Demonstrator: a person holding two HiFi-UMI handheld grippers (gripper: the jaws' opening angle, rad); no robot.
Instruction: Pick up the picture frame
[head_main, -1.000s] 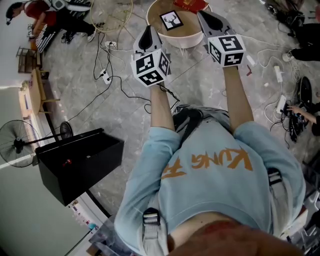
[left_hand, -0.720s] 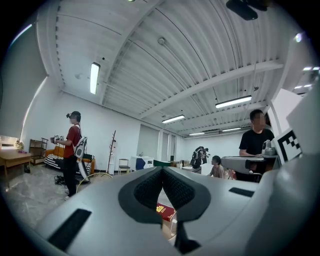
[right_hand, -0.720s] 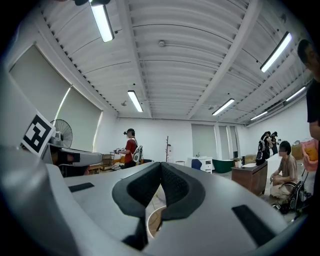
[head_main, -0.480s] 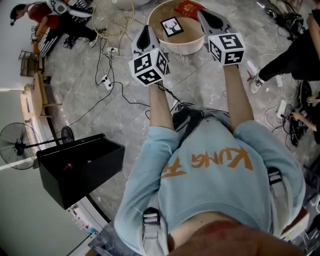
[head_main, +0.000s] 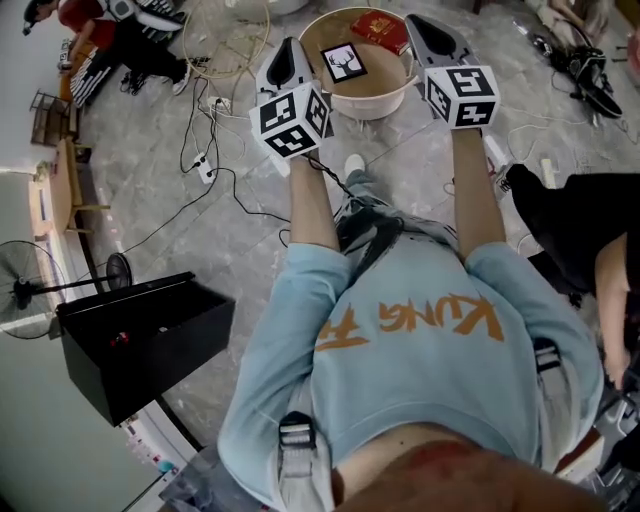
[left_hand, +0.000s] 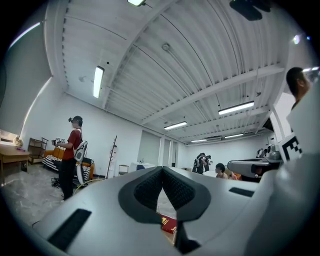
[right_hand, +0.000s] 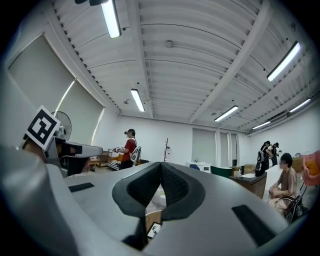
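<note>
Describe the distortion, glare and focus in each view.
Head view: evenly lit, wide-angle bend at the edges, the black-framed deer picture on the round beige table sharp. Left gripper view: fisheye circle, dark corners, ceiling strip light blown out. Right gripper view: same, with soft close-up jaws.

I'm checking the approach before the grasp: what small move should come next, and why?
Probably open the jaws of the left gripper. It and the right gripper are shut and empty, held level near the table, and the picture frame lies flat on it between them, untouched.
</note>
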